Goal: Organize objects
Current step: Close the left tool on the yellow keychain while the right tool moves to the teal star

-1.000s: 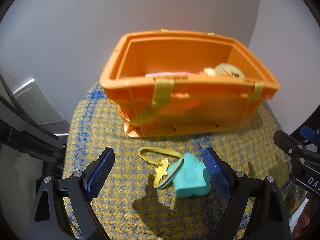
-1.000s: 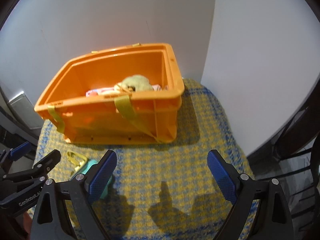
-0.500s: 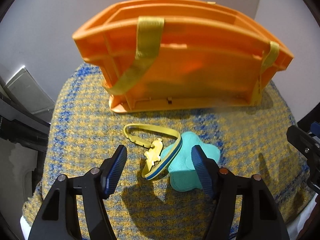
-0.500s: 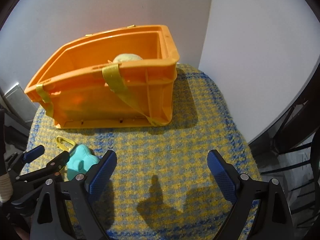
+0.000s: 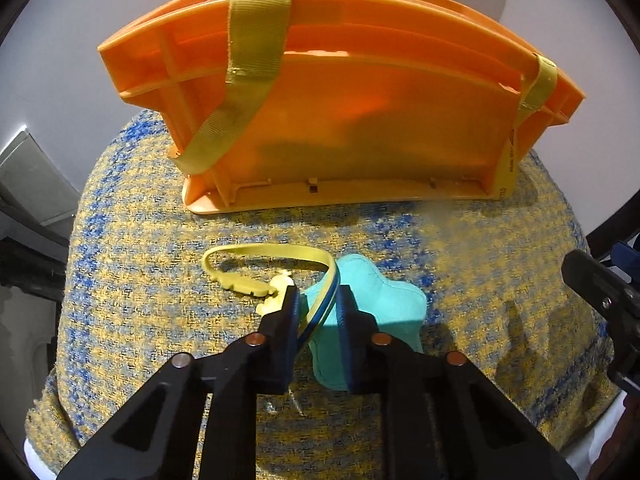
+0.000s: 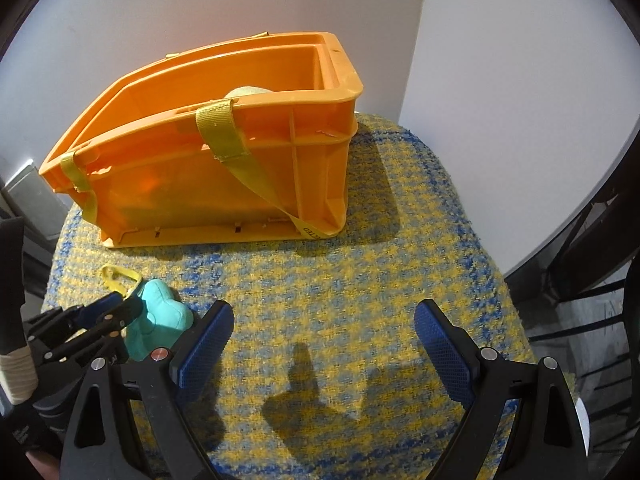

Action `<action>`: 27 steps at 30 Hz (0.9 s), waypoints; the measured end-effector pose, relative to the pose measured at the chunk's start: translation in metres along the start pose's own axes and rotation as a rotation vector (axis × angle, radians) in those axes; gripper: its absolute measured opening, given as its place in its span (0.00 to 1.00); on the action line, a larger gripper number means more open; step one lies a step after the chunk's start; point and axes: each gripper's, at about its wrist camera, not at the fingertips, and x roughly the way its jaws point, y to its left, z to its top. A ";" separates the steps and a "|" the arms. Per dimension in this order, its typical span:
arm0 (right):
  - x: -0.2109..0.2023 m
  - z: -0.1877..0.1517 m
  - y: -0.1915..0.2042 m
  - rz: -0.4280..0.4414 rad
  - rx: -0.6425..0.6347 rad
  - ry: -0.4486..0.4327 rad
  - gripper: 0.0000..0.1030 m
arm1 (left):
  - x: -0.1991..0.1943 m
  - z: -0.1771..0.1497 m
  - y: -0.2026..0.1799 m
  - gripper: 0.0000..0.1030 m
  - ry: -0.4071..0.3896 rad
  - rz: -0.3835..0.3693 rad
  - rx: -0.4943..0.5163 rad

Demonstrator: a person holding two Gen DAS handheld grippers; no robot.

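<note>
A teal plush toy (image 5: 372, 312) with a yellow and blue strap loop (image 5: 264, 256) lies on the blue and yellow woven cloth (image 5: 480, 280) in front of an orange crate (image 5: 360, 128). My left gripper (image 5: 317, 308) is shut on the strap where it meets the toy. The right wrist view shows the toy (image 6: 160, 320) and the left gripper (image 6: 116, 312) at lower left. My right gripper (image 6: 324, 344) is open and empty above the bare cloth (image 6: 360, 280), to the right of the toy. The crate (image 6: 200, 176) holds a pale round item (image 6: 248, 93).
White walls meet in a corner behind the crate. The cloth covers a small rounded surface whose edges drop off on all sides. A dark metal frame (image 6: 592, 240) stands at the right. A grey panel (image 5: 28, 184) is at the left.
My left gripper has moved down and forward to the toy and closed from wide open onto the strap. My right gripper has stayed open and shifted only slightly.
</note>
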 end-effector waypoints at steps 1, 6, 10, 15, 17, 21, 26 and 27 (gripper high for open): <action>0.000 0.000 0.001 0.000 -0.002 0.000 0.89 | -0.001 -0.001 0.000 0.16 0.000 -0.003 -0.001; -0.001 -0.001 0.006 0.010 -0.011 0.000 0.89 | -0.006 -0.004 0.008 0.09 -0.002 -0.010 -0.020; -0.003 -0.001 0.011 0.021 -0.021 -0.006 0.89 | -0.015 -0.007 0.018 0.09 -0.018 -0.009 -0.040; -0.003 -0.001 0.023 0.045 -0.041 -0.006 0.89 | -0.034 -0.014 0.038 0.09 -0.043 0.009 -0.064; -0.003 -0.002 0.031 0.059 -0.052 -0.004 0.89 | -0.039 -0.013 0.048 0.09 -0.049 0.017 -0.077; -0.001 -0.003 0.048 0.089 -0.078 0.003 0.89 | -0.053 -0.016 0.073 0.09 -0.058 0.043 -0.115; 0.004 -0.006 0.069 0.110 -0.111 0.013 0.89 | -0.066 -0.033 0.097 0.09 -0.061 0.070 -0.170; 0.006 -0.007 0.073 0.114 -0.117 0.016 0.89 | -0.061 -0.034 0.099 0.09 -0.058 0.073 -0.178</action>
